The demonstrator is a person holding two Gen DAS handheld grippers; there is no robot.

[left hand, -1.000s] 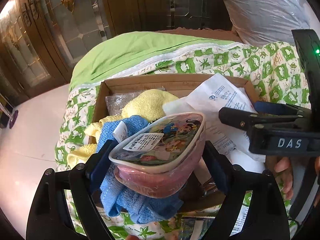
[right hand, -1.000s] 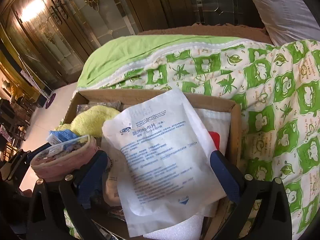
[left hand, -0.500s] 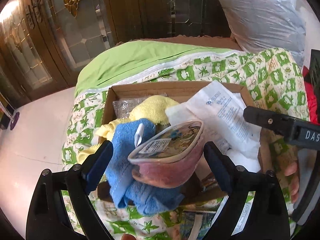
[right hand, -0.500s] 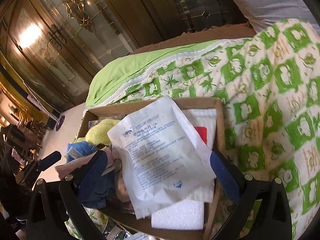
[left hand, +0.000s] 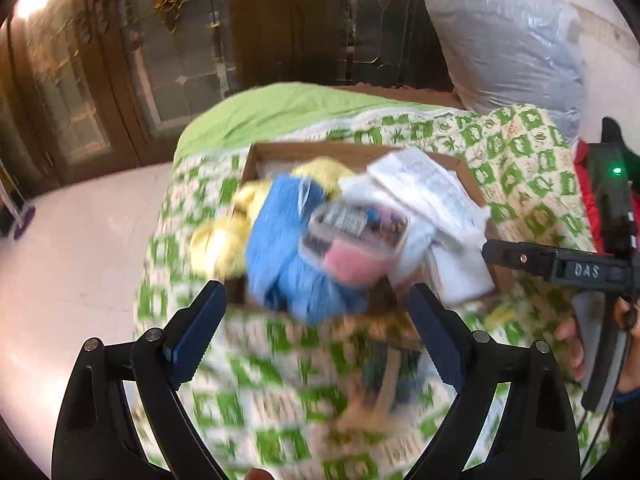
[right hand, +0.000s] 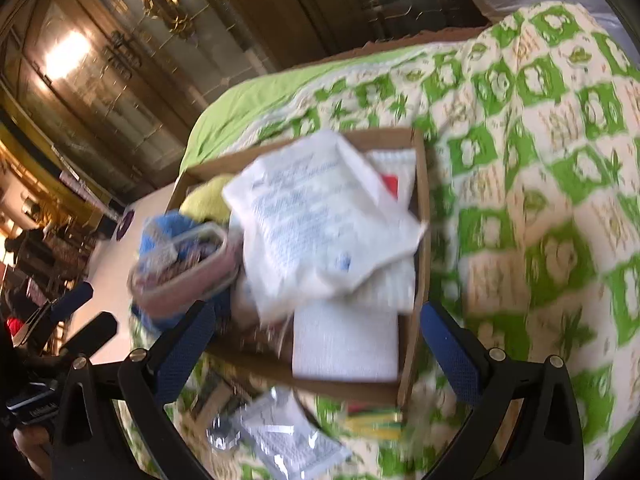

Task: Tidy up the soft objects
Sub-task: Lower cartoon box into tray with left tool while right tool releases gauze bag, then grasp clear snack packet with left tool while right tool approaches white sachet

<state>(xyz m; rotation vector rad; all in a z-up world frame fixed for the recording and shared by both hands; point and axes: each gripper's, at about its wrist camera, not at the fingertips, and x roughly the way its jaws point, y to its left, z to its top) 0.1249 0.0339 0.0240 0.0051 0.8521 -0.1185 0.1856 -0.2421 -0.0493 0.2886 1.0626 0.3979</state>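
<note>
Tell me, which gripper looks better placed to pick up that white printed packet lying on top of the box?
Probably the right gripper: open, with the white printed packet straight ahead. The left gripper faces the blue towel.

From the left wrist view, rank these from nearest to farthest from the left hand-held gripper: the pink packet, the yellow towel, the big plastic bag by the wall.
Measured from the left hand-held gripper, which is open and holds nothing:
1. Pink packet: just ahead, lying on the blue towel at the box's near end.
2. Yellow towel: left, spilling over the box's side.
3. Plastic bag: far right, beyond the bed.
</note>
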